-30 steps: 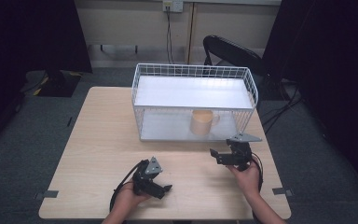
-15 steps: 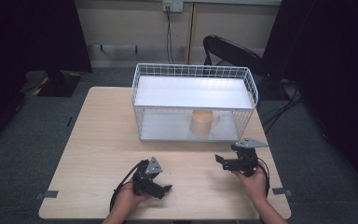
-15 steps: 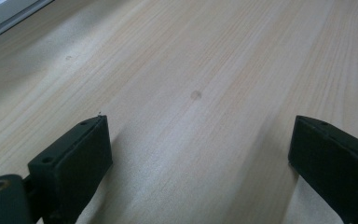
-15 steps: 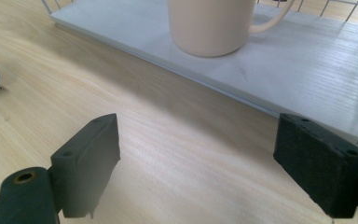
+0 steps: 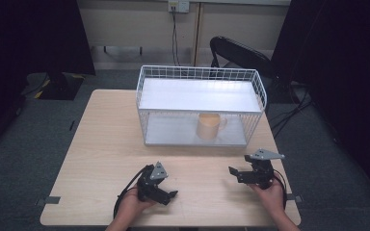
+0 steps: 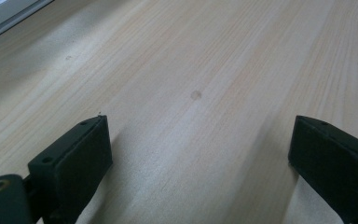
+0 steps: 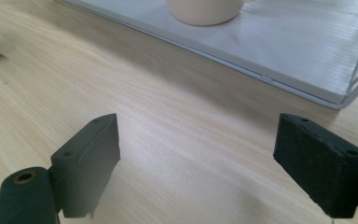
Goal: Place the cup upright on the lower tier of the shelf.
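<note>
We start from the cup (image 5: pixel 210 126), a pale tan mug standing upright on the lower shelf of the white wire rack (image 5: pixel 200 73), toward the rack's right half, with its handle pointing to the right as the high view shows it. The rack's front is open on that level, so the cup faces us across a strip of bare bench (image 5: pixel 101 144). From the cup, the right hand-held gripper (image 5: pixel 232 172) lies nearer: it sits forward of the rack's right front corner, and in the right gripper view the base of the cup (image 7: pixel 204 9) stands ahead and a little left of the line between the jaws, beyond the shelf edge (image 7: pixel 261 77). Its jaws stand wide apart with nothing between them. The left hand-held gripper (image 5: pixel 172 195) rests farther off, low on the bench and left of centre; its jaws are likewise spread and empty over plain wood. We judge the right one better placed to reach in, though the handle's exact angle is hard to make out from here.
</note>
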### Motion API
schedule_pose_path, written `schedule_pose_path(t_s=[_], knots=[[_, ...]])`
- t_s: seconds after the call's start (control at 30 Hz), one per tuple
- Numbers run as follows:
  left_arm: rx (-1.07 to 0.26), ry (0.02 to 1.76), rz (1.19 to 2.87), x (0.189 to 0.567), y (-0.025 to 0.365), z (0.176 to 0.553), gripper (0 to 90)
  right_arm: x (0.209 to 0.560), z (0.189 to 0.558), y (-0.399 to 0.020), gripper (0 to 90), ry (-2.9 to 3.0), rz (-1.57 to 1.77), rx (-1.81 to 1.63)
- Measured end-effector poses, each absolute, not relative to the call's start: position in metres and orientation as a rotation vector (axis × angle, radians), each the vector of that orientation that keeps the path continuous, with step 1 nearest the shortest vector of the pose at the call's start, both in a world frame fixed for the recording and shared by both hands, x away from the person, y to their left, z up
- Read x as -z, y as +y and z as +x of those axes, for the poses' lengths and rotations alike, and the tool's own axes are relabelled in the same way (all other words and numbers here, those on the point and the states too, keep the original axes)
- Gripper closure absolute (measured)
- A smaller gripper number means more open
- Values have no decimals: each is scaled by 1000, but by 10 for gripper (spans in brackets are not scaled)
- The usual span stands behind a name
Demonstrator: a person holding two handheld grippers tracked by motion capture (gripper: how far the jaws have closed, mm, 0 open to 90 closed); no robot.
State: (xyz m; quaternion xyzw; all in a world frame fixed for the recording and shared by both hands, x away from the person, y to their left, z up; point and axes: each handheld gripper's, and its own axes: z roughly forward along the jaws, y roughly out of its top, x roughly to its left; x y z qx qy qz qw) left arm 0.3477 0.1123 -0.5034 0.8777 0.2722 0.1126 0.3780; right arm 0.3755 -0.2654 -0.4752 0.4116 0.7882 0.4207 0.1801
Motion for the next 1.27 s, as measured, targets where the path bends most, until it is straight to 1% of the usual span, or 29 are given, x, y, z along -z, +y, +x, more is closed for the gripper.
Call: schedule_pose_path(t_s=[0.53, 0.8, 1.03, 1.27], knots=[[-288, 694, 2243, 503, 112, 348, 55, 487, 362, -286, 138, 2263, 1122, -1136], [-288, 694, 2243, 503, 112, 348, 55, 500, 356, -291, 144, 2295, 1090, -1073], [-288, 696, 2244, 503, 112, 348, 55, 501, 352, -291, 142, 2346, 1008, -1016], [-289, 695, 2243, 503, 112, 348, 55, 502, 354, -293, 144, 2386, 1054, -1041]])
